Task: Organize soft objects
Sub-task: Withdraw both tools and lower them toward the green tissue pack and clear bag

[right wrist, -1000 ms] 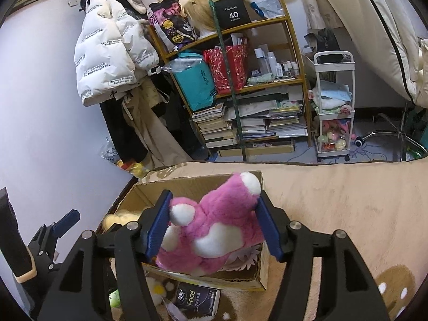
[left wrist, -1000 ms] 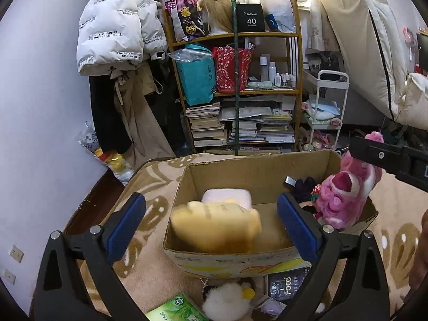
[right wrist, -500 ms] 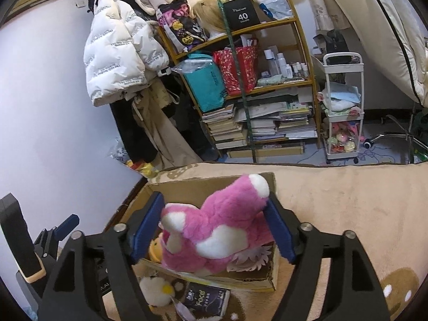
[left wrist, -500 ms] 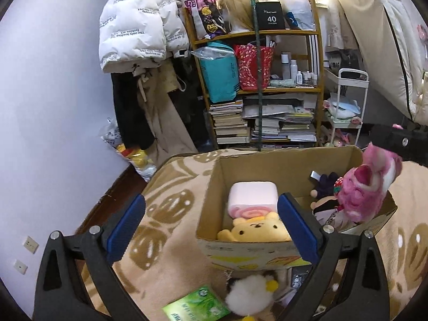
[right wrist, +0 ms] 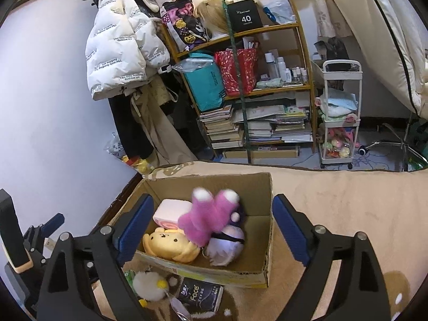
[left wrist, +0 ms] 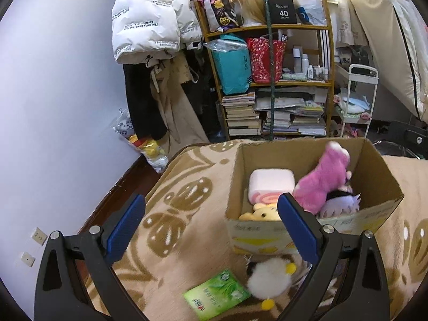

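On the left, the left tongs [left wrist: 211,224] are being held wide apart with nothing between the blue pads, which are hanging over the beige patterned blanket [left wrist: 184,187] beside the cardboard box [left wrist: 374,171]. Below them, a green packet [left wrist: 216,297] and a white fluffy toy [left wrist: 270,278] with yellow bits are lying on the blanket in front of the box.

In the box, a pink-and-white roll-shaped cushion [right wrist: 171,211] is lying against the left wall, and a yellow bear plush [right wrist: 168,246] with a small dotted face is resting in the near left corner. Just to its right, the pink plush toy [right wrist: 208,219] is lying tilted, blurred, its shaggy magenta body on top of the others and its two white-tipped limbs pointing toward the far wall. Under its lower end, a pale purple plush [right wrist: 227,246] with a dark part is being partly covered.

The right tongs [right wrist: 211,230] are being opened, their blue pads standing either side of the box; the pink plush toy is lying between them but is not being touched by either pad. A dark tissue pack [right wrist: 200,294] marked "Face" is lying in front of the box. Behind, a crowded wooden shelf [right wrist: 305,85] and a white puffer jacket [right wrist: 120,53] are standing against the wall.
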Available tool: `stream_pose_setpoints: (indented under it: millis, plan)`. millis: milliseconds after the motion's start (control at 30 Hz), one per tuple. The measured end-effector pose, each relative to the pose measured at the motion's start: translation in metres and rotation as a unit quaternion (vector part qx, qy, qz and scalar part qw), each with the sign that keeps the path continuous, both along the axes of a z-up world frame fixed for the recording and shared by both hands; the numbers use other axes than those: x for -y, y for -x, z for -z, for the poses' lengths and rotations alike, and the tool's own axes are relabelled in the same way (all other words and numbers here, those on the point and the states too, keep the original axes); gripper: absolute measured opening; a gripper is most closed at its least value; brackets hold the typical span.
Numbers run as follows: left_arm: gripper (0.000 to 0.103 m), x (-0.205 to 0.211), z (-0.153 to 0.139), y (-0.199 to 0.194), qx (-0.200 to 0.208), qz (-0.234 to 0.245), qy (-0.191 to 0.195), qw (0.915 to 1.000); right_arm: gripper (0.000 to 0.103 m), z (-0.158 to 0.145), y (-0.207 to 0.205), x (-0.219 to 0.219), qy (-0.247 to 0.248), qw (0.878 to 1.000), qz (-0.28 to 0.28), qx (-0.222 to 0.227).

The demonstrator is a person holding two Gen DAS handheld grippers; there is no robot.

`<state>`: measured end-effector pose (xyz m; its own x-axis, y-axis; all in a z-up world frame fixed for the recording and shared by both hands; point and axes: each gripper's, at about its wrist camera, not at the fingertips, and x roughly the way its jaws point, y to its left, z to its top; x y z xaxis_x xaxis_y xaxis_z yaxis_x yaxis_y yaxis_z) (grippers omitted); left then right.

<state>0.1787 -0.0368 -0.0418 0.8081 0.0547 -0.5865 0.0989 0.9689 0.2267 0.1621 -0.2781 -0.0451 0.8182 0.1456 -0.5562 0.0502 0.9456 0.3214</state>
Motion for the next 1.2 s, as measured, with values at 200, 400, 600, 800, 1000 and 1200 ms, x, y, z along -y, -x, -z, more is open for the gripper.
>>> stream_pose_setpoints:
  millis: [200, 400, 600, 800, 1000, 1200]
  plan:
    - [0.098, -0.018, -0.002, 0.007, -0.028, -0.017, 0.004, 0.9995, 0.101, 0.001, 0.013, -0.009, 0.007, 1.0, -0.002, -0.022]
    - [0.098, -0.033, 0.003, 0.016, -0.064, -0.026, 0.005, 0.9976, 0.102, 0.005, 0.028, -0.025, 0.032, 0.999, -0.014, -0.041]
    - [0.098, -0.043, 0.005, 0.02, -0.091, -0.037, 0.014, 0.9951, 0.102, 0.008, 0.041, -0.042, 0.055, 0.997, -0.026, -0.052]
    - [0.098, -0.053, 0.013, 0.023, -0.121, -0.055, 0.016, 0.991, 0.102, 0.017, 0.052, -0.055, 0.063, 0.995, -0.029, -0.071]
    - [0.098, -0.06, 0.023, 0.024, -0.145, -0.066, 0.013, 0.9871, 0.101, 0.027, 0.054, -0.072, 0.102, 0.991, -0.036, -0.083]
    - [0.098, -0.06, 0.035, 0.017, -0.156, -0.075, 0.01, 0.9849, 0.101, 0.039, 0.048, -0.081, 0.117, 0.988, -0.037, -0.097]
